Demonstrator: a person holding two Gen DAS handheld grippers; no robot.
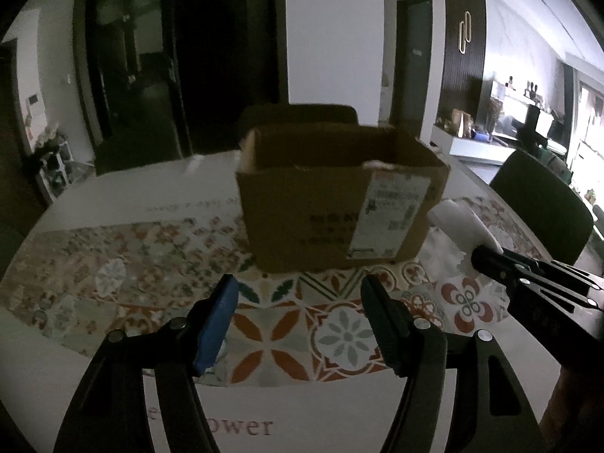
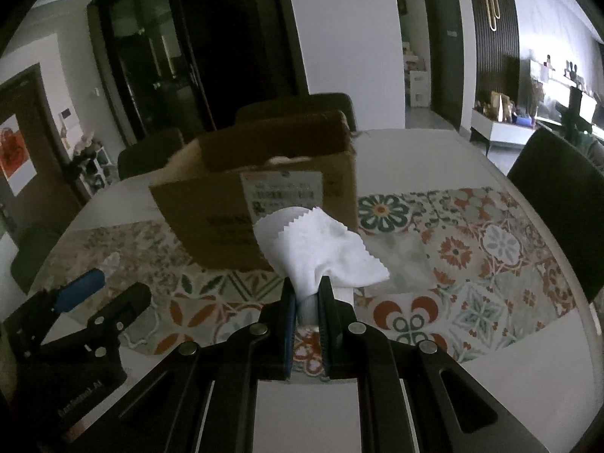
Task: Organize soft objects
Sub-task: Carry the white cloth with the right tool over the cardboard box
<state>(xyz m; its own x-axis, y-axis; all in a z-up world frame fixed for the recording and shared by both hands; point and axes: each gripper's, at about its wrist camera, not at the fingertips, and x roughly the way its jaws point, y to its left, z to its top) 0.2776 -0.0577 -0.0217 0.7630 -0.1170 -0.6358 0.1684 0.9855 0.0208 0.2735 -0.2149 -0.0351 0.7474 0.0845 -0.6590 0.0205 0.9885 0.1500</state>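
A: What's nearest?

B: The two grippers, over a white table (image 1: 321, 407) with a tiled-pattern runner (image 2: 472, 249). The right gripper (image 2: 306, 294) has its jaws pressed together on a bunched corner of a white cloth (image 2: 324, 249). The cloth fans out above the fingertips, its zigzag edge showing, and it hangs clear of the table.

A: And the left one?

B: The left gripper (image 1: 300, 290) stands spread, nothing between its fingers. One finger carries a blue pad (image 1: 217, 324); the other is black. In the right wrist view it sits low at the left edge, apart from the cloth.

A: Where is the cloth relative to the box?

B: In front of it, on the near side. From the left wrist view the cloth (image 1: 462, 222) is at the right, beside the box's right corner, with the right gripper (image 1: 477, 256) reaching in from the right edge.

A: The box itself?

B: An open cardboard box (image 1: 324, 196) on the runner, a shipping label (image 2: 283, 192) on its near face. Something pale shows just above the rim inside (image 2: 283, 160); I cannot tell what it is.

A: Beyond that?

B: Dark chairs (image 2: 562, 204) around the table, then a dim room with dark doors and a white wall.
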